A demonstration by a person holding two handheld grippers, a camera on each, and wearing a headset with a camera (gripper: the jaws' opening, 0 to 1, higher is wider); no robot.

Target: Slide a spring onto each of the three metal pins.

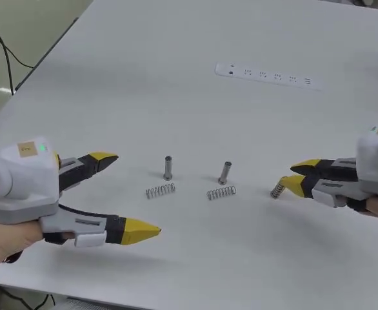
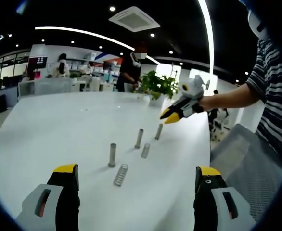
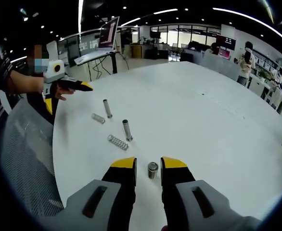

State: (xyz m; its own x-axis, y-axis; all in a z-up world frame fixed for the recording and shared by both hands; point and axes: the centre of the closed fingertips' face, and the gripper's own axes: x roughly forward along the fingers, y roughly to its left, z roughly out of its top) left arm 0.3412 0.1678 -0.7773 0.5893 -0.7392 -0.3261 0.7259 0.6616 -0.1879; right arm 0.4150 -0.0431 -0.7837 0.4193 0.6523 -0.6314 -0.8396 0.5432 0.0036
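l gripper (image 1: 136, 192) jaws wide apart; r gripper (image 1: 289, 176) jaws slack either side of 3rd pin (image 3: 152, 170)

In the head view a yellow jaw tip of the white-bodied right gripper (image 1: 286, 174) covers part of a small coiled metal spring (image 1: 277, 190), and the right edge cuts that gripper off. We cannot read the markings on the long white power strip (image 1: 268, 75).
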